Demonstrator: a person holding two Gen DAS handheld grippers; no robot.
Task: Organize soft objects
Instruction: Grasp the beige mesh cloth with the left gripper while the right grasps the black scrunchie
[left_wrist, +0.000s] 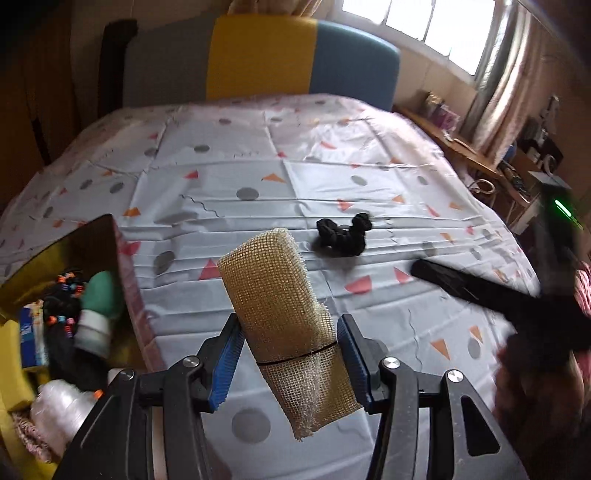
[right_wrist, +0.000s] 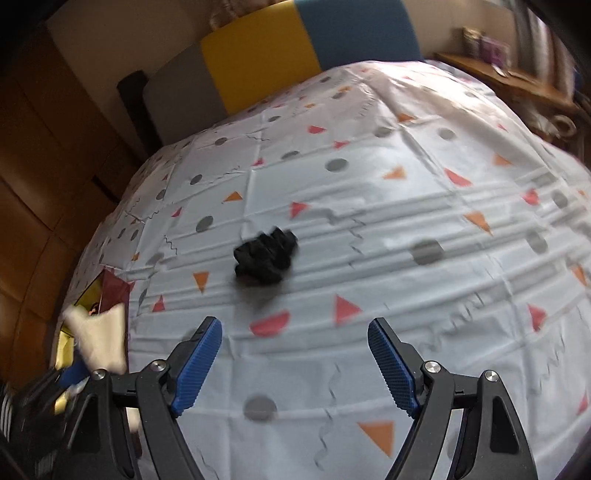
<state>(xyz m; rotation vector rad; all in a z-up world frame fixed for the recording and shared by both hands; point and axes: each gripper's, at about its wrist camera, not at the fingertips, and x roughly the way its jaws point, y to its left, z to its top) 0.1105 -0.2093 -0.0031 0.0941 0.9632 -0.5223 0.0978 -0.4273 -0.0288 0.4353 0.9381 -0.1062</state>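
**Mesh sponge going in the box, scrunchie up next**

The left gripper is pinching the mesh sponge low in the frame, beside the box at left. It's looking light and squishy. The right gripper is hanging wide open with nothing in it, below the floppy black scrunchie mid-frame; grabbing its bunched middle is probably best.

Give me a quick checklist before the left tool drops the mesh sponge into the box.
1. Mesh sponge gripped in left tool: ok, pads on both sides.
2. Box open: ok.
3. Sponge over the box: not ok, the box sits to its left.
4. Room in the box: cannot tell, several items already inside.
5. Right tool open and free: ok.
6. Black scrunchie still on the tablecloth: ok, next pickup.
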